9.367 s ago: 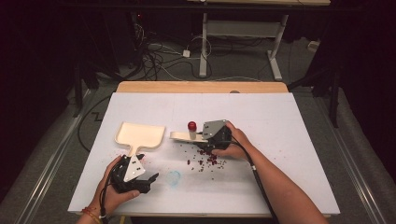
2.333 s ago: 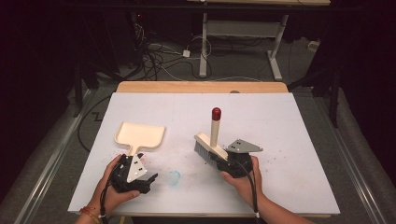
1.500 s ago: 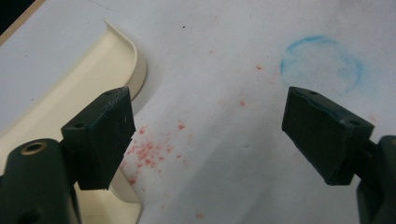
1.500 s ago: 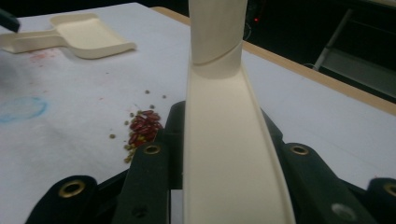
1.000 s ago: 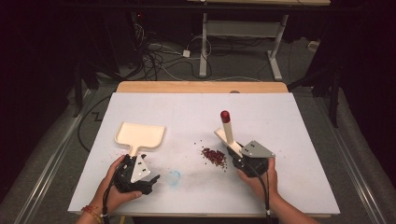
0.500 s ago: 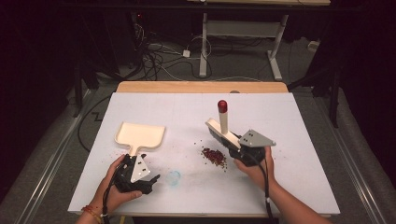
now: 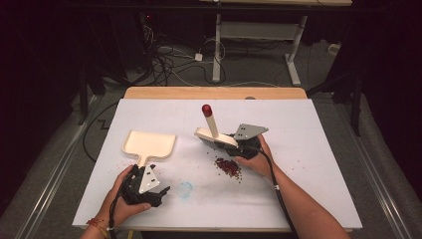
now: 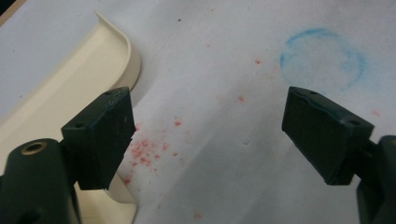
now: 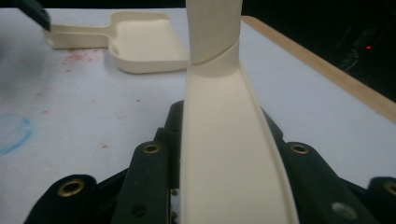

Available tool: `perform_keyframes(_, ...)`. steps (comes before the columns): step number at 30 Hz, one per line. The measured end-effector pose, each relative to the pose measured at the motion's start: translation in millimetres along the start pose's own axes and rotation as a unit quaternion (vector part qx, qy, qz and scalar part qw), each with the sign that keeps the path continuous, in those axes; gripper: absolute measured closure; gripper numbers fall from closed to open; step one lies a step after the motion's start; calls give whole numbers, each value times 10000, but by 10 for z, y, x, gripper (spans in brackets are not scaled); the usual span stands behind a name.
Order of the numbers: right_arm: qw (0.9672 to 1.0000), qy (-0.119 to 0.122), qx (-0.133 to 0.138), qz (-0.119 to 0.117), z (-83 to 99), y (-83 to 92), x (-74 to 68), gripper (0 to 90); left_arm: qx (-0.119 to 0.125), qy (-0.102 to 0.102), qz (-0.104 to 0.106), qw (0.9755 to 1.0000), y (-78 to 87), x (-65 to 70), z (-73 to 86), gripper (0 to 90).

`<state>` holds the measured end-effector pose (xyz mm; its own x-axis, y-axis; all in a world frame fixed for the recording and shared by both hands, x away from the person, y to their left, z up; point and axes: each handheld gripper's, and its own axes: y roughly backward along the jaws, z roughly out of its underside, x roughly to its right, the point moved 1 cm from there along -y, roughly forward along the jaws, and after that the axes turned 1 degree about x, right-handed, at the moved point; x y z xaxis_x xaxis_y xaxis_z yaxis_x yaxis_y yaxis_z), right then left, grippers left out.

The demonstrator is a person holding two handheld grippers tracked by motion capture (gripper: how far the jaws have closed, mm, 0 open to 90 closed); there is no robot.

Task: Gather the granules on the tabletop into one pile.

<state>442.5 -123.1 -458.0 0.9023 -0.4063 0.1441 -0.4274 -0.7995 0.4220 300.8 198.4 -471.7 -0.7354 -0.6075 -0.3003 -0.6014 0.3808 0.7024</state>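
A cream dustpan (image 7: 148, 144) lies flat at the table's left, its handle pointing toward my left gripper (image 7: 144, 185). That gripper's jaws stand open (image 8: 205, 126) over bare paper, with the dustpan's edge (image 8: 70, 93) just outside the left jaw. My right gripper (image 7: 226, 142) is shut on a cream hand brush (image 7: 215, 136), its jaws clamped on both sides of the brush back (image 9: 224, 154). The brush's red-tipped handle (image 7: 207, 108) points up and away. A pile of dark red crumbs (image 7: 228, 167) lies just in front of the brush. The bristles are hidden.
A blue circle mark (image 7: 185, 189) sits on the white paper between the hands, seen also as a blue ring (image 8: 322, 58). Faint red specks (image 8: 144, 149) dot the paper near the dustpan (image 9: 140, 42). A wooden table edge (image 7: 214, 92) runs along the back.
My right gripper has carried the brush from the right of the crumb pile to its far side, moving away and left. The pile, dustpan and left gripper have stayed put.
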Motion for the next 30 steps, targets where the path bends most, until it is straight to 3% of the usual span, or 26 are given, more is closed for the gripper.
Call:
perform_keyframes(4,9994,-12,-42,-343,30,68,17,671,-24,-3,8,10000,-3,14,4,166)
perform_keyframes(10,9981,67,35,-606,27,320,62,674,-56,-23,8,10000,2,24,9,166)
perform_keyframes(12,9986,165,45,-494,7,390,62,673,-62,-23,7,10000,4,26,10,166)
perform_keyframes(14,9990,118,100,-426,-9,430,76,674,-67,-21,7,10000,2,30,9,166)
perform_keyframes(18,9994,10,86,-333,-46,377,66,673,-95,-61,17,9999,4,31,7,166)
perform_keyframes(20,9990,-75,75,-439,-64,311,18,673,-87,-44,18,10000,1,29,9,166)
perform_keyframes(23,9978,-6,60,-653,-133,232,-109,673,-78,-27,14,10000,-1,21,12,166)
perform_keyframes(30,9946,116,-10,-1029,-305,154,-604,673,-44,-15,-53,10000,30,-11,24,166)
